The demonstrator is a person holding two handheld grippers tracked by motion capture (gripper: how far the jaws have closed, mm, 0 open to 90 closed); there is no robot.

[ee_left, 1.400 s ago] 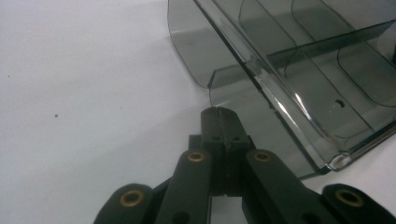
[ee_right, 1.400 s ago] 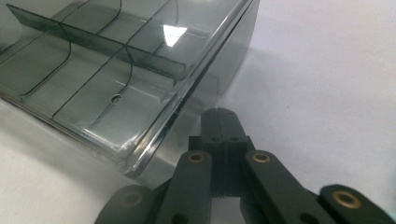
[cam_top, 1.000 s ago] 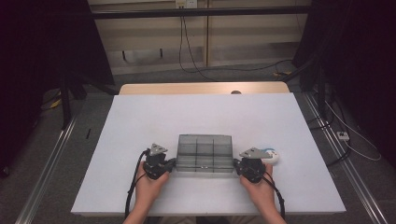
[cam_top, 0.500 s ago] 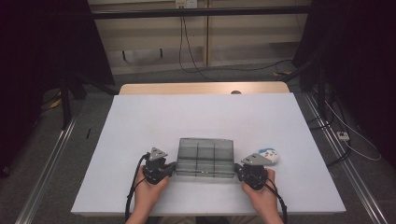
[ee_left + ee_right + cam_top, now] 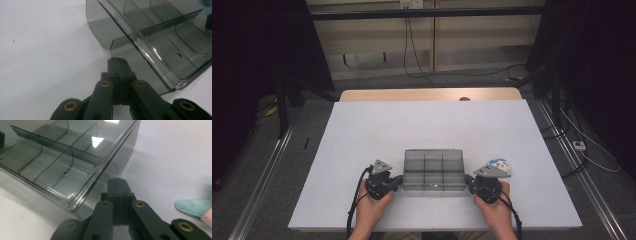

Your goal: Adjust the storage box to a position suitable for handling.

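Note:
A smoky clear plastic organiser box (image 5: pixel 433 170) with several empty compartments lies on the white table (image 5: pixel 422 125) near its front edge. My left gripper (image 5: pixel 400 180) points at the box's left end, and the left gripper view shows its jaws pressed together with nothing between them (image 5: pixel 117 60), tips at the side wall of the box (image 5: pixel 155 32). My right gripper (image 5: pixel 467 181) mirrors it at the box's right end. Its jaws are also shut and empty (image 5: pixel 117 180), right beside the box's corner (image 5: pixel 75 157).
A small white and blue object (image 5: pixel 501 162) lies just right of the box, beyond my right hand; it appears as a teal edge (image 5: pixel 193 207) in the right gripper view. A wooden strip (image 5: pixel 427 95) borders the table's far side. Cables run across the floor (image 5: pixel 582 145).
Both hands and the box between them have slid a little toward the near edge of the table. The jaws stay shut.

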